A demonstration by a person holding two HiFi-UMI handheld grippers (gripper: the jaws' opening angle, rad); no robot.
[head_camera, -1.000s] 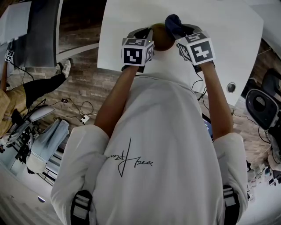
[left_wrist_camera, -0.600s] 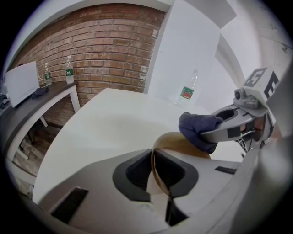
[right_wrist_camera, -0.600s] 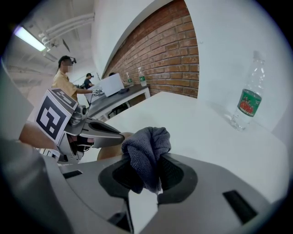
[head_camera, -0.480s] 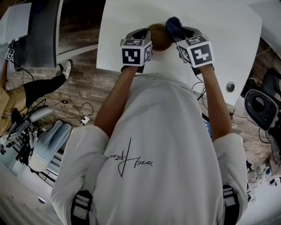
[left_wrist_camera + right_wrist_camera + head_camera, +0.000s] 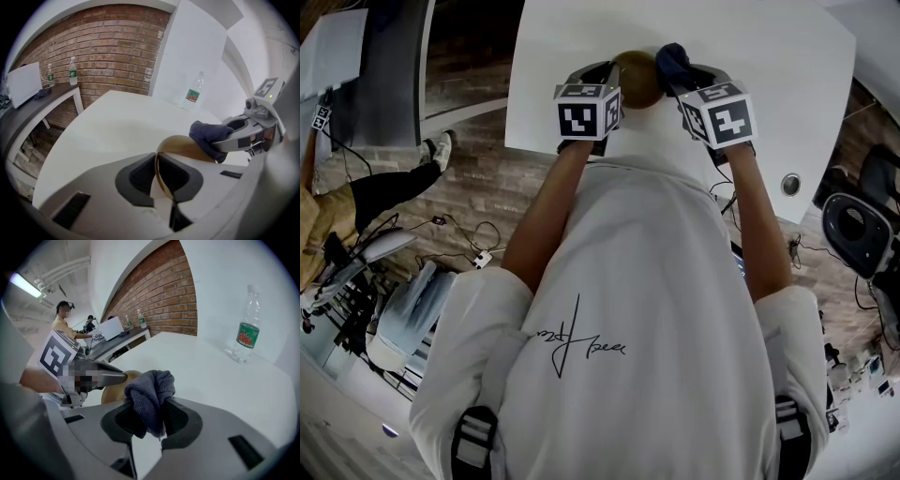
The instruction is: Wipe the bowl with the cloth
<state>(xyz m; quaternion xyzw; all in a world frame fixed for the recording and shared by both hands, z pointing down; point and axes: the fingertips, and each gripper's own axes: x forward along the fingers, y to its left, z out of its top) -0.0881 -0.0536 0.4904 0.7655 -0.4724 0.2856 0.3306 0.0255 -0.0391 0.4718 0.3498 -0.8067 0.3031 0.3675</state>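
A tan wooden bowl (image 5: 639,75) is held tilted over the white table (image 5: 769,56), its thin rim pinched in my left gripper (image 5: 614,73). In the left gripper view the bowl (image 5: 185,147) rises out of the shut jaws of the left gripper (image 5: 161,176). My right gripper (image 5: 680,66) is shut on a bunched dark blue-grey cloth (image 5: 670,56). In the right gripper view the cloth (image 5: 150,397) sticks up from the right gripper (image 5: 152,425) and the bowl (image 5: 117,387) lies just behind it. The cloth (image 5: 208,136) presses against the bowl's right side.
A clear water bottle with a green label (image 5: 192,93) (image 5: 246,331) stands on the far part of the table. A side table (image 5: 42,101) with two bottles runs along the brick wall. People (image 5: 63,317) sit at a desk far off. A chair (image 5: 858,230) stands right of the table.
Both grippers, with bowl and cloth, have shifted slightly away from the body toward the table's middle. The grips are unchanged.
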